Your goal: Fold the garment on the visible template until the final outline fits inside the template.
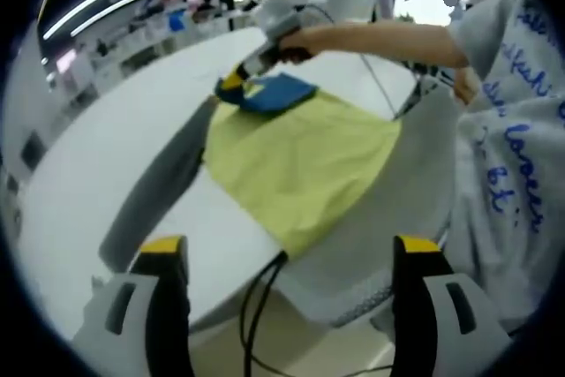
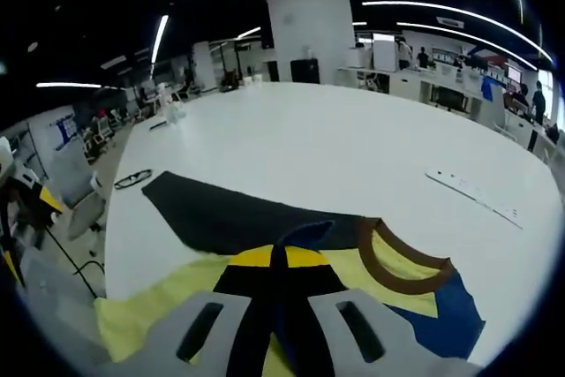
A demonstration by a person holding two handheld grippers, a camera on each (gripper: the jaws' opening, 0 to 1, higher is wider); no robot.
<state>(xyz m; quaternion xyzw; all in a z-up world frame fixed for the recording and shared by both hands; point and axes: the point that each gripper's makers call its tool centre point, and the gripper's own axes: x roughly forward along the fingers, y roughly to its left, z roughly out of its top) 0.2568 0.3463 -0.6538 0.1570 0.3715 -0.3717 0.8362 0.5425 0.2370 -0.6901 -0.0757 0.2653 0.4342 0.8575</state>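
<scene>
A yellow garment [image 1: 300, 161] with a blue part [image 1: 275, 93] lies on the white table [image 1: 115, 139], partly over a dark grey template [image 1: 157, 190]. My right gripper [image 1: 237, 82], held by a hand, is shut on the blue fabric at the garment's far end. In the right gripper view its jaws [image 2: 276, 259] pinch a blue fold [image 2: 305, 234], beside the brown collar [image 2: 399, 260], the yellow cloth [image 2: 150, 311] and the template [image 2: 234, 218]. My left gripper [image 1: 290, 252] hovers open over the table's near edge, holding nothing.
A black cable [image 1: 259, 302] hangs off the near table edge. The person's grey sweater [image 1: 516, 147] stands to the right. Eyeglasses [image 2: 132, 179] lie near the template's far corner. A white strip [image 2: 472, 190] rests further right. Chairs [image 2: 75, 196] and desks surround the table.
</scene>
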